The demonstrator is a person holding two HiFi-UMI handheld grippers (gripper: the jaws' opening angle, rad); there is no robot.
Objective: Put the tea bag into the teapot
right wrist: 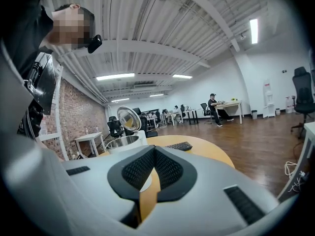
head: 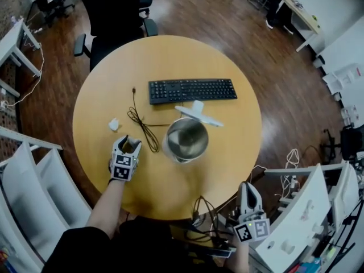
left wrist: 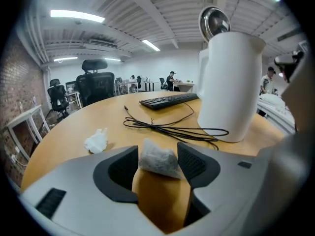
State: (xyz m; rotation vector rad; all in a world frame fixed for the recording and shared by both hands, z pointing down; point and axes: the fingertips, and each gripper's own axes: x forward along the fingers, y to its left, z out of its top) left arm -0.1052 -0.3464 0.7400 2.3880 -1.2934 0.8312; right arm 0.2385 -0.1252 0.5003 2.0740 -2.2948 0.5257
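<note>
A small white tea bag [left wrist: 158, 161] lies on the round wooden table [head: 227, 152], right between the two jaws of my left gripper [left wrist: 157, 151]. That gripper [head: 129, 147] stands open at the table's left front, its pads beside the bag and not pressing it. The teapot [head: 186, 138] is a white kettle with a steel inside and its lid tipped back. It stands to the right of the left gripper, tall and close [left wrist: 231, 82]. My right gripper [head: 248, 197] is shut and empty [right wrist: 153, 157] off the table's front right edge, with the teapot [right wrist: 123, 141] beyond it.
A black keyboard [head: 192, 90] lies behind the teapot. A black cable [head: 142, 124] loops between the left gripper and the teapot. A crumpled white scrap [head: 114, 124] sits left of the cable. A black office chair [head: 114, 16] stands at the far side. More cables [head: 207, 215] hang at the front edge.
</note>
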